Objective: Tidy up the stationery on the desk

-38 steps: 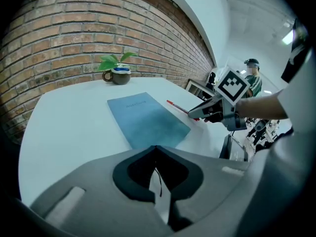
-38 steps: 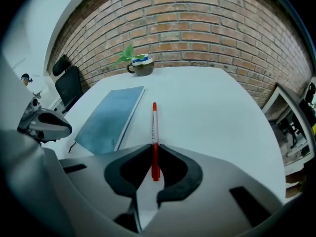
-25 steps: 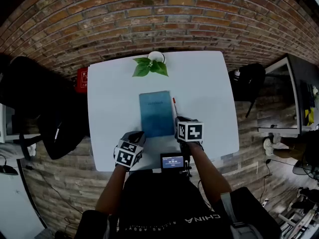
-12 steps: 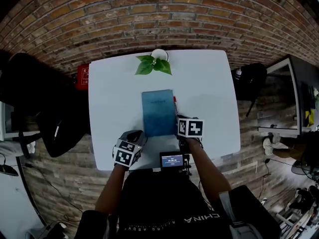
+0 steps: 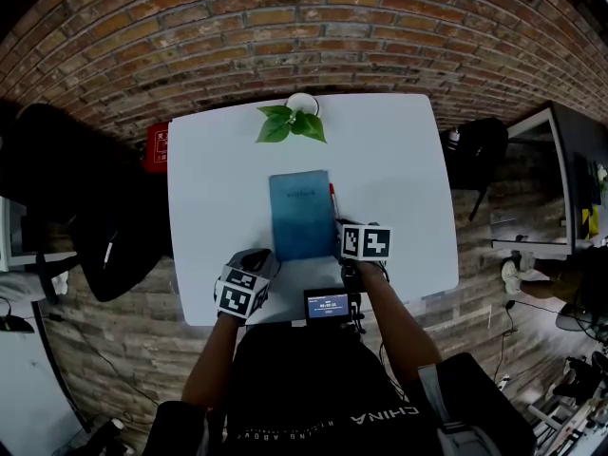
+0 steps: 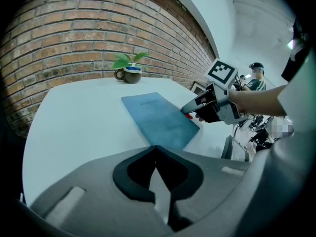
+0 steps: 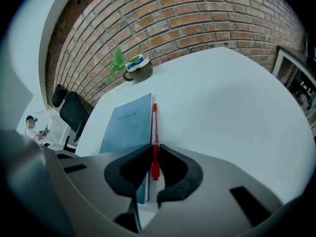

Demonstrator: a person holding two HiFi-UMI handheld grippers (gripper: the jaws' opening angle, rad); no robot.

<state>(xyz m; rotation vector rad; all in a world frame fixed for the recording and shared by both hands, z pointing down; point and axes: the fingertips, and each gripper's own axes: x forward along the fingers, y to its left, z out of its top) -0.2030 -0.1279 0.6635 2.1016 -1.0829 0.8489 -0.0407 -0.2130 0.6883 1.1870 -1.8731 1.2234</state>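
Head view: a blue notebook lies mid-worktop, a red pen along its right edge and a potted plant at the far edge. Left gripper view: the left claw, near the notebook's near corner, is pressed together with nothing in it. Right gripper view: the right claw pinches the red pen's near end, just beside the notebook.

Over the last second I nudged the right tool a little farther up the worktop, along the right edge of the blue notebook. It ended with its jaws pressed onto the near end of the red pen. I saw little other movement.
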